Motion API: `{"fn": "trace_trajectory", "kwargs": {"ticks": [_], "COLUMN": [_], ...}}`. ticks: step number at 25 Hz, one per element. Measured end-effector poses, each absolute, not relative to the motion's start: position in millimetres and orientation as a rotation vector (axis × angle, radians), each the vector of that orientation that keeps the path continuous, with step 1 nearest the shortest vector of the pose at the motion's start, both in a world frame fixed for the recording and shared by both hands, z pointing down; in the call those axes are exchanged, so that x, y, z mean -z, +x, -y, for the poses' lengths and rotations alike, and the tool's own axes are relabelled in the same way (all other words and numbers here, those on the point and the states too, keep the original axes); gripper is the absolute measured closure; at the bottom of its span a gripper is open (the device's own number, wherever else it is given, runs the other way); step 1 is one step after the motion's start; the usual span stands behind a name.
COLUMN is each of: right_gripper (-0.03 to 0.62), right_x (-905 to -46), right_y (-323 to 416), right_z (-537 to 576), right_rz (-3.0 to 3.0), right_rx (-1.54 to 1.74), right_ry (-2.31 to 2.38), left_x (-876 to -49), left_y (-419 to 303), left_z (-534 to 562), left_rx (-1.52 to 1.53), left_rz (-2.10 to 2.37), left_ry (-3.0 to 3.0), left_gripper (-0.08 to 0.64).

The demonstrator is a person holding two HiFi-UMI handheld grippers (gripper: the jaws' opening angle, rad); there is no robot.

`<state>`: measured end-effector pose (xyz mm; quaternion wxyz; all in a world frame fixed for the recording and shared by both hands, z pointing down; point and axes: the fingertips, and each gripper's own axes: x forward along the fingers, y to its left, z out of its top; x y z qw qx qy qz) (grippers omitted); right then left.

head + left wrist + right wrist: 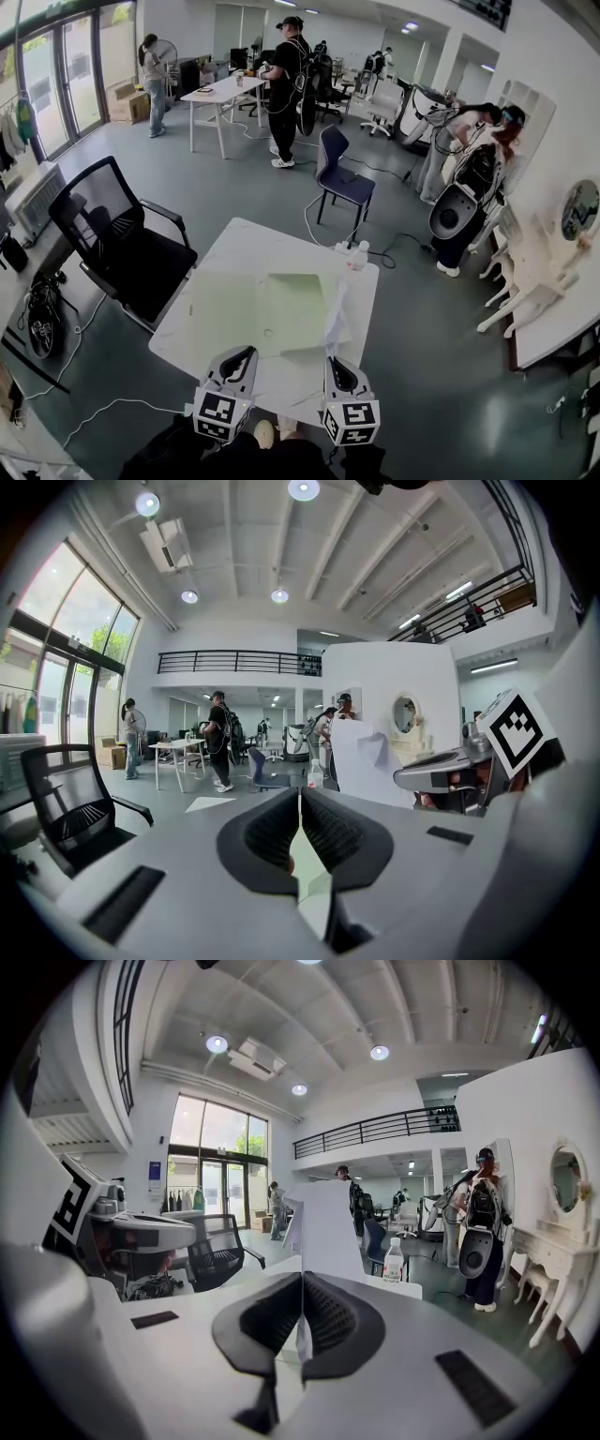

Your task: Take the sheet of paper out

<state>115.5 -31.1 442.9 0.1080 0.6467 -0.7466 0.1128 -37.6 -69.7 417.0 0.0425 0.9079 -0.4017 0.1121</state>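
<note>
A pale green folder (272, 309) lies flat on the white table (234, 248). My left gripper (246, 353) is at the folder's near edge. In the left gripper view its jaws (300, 803) are closed tip to tip with the folder's thin green edge (314, 892) between them. To its right, my right gripper (335, 361) is shut on a white sheet of paper (335, 319). The sheet stands upright out of the jaws above the folder's right side. The right gripper view shows the sheet (323, 1222) rising straight from the closed right gripper (302, 1283). The sheet (370, 761) also shows in the left gripper view.
A water bottle (361, 255) and a power strip (345, 247) sit at the table's far edge. A black office chair (122, 244) stands to the left and a blue chair (342, 173) beyond. A white dressing table (553, 300) is to the right. People stand farther back.
</note>
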Motion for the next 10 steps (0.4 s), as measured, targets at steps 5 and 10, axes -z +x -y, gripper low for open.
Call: {"fn": "trace_trajectory", "kwargs": {"ticks": [5, 10], "right_gripper": [0.574, 0.574], "right_x": [-445.1, -447.8], "right_y": [114.1, 113.3], "right_z": [35.7, 38.9], "right_rz": [2.195, 2.194], "right_rx": [-0.329, -0.335], "right_ry": [1.902, 1.900], "left_x": [-420.4, -423.6], "left_y": [-37.7, -37.5], "left_z": [75.0, 77.5], "left_rx": [-0.342, -0.347], "left_rz": [1.222, 1.214], "left_ry": [2.778, 2.777], "left_gripper": [0.531, 0.531]}}
